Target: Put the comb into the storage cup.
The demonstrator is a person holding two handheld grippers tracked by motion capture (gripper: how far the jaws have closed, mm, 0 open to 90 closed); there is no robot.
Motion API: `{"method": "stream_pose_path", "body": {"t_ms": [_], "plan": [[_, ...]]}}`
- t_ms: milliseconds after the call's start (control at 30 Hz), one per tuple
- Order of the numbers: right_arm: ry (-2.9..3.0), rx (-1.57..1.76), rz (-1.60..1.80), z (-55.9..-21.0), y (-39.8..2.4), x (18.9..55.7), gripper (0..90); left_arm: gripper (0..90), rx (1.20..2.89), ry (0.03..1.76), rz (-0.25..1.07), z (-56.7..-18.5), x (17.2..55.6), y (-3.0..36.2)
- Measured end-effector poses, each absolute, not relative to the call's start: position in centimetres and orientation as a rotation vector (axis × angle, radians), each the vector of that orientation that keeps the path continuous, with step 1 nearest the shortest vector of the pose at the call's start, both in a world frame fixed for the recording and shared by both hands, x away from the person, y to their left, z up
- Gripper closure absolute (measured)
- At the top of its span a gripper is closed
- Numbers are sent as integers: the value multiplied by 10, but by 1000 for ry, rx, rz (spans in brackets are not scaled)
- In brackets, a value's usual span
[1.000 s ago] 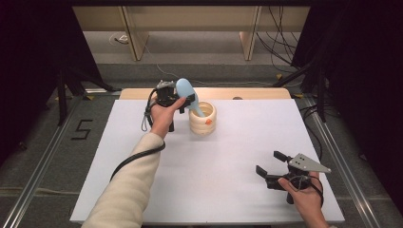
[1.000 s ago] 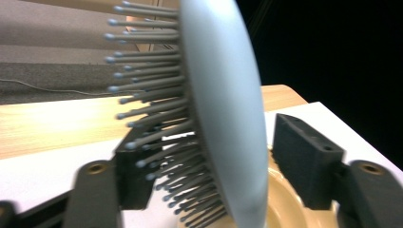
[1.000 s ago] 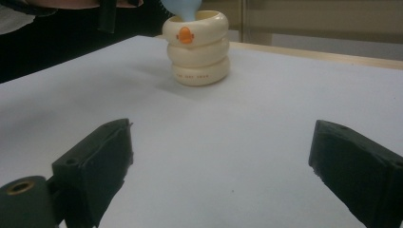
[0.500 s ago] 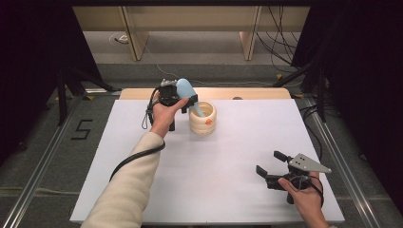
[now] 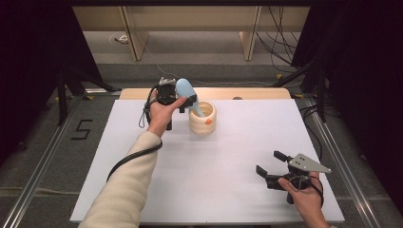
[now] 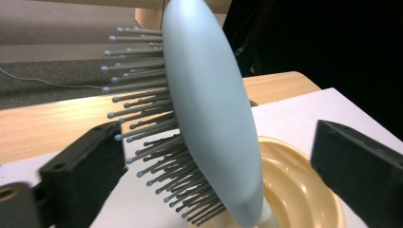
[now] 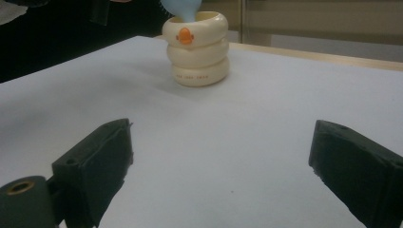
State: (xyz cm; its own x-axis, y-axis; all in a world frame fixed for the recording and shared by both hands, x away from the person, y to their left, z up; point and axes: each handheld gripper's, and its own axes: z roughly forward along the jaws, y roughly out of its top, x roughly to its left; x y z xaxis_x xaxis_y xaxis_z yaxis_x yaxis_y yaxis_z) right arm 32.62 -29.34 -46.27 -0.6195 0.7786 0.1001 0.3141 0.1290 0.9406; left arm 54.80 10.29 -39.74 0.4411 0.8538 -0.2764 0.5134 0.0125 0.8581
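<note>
A pale blue hairbrush (image 5: pixel 184 88) stands handle-down in a cream ringed cup (image 5: pixel 203 118) with an orange duck bill, at the back middle of the white table. My left gripper (image 5: pixel 186 103) is around the brush's head. Its jaws have just been opening and now stand wide, with the hairbrush (image 6: pixel 209 118) between them. The bristles reach toward the left jaw, and the cup (image 6: pixel 290 190) sits below. My right gripper (image 5: pixel 267 162) rests open near the front right, pointing at the cup (image 7: pixel 197 52) across bare table, with nothing in its jaws (image 7: pixel 218 156).
The white table top (image 5: pixel 228 161) has a wooden strip (image 5: pixel 256 93) along its far edge. Beyond it are wooden furniture legs and cables on a grey floor. Dark stands flank both sides. A "5" is marked on the floor (image 5: pixel 81 129) at the left.
My left gripper's jaws have spread apart off the hairbrush's head, and the brush stays leaning in the cup. The right hand has not moved.
</note>
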Motion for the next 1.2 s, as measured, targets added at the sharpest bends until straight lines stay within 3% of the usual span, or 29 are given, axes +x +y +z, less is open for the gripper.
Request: {"method": "stream_pose_path", "body": {"t_ms": [1200], "plan": [[1998,1055,1491,-464,-293,327,83,0,1627,1181,453,-393,510,126]]}}
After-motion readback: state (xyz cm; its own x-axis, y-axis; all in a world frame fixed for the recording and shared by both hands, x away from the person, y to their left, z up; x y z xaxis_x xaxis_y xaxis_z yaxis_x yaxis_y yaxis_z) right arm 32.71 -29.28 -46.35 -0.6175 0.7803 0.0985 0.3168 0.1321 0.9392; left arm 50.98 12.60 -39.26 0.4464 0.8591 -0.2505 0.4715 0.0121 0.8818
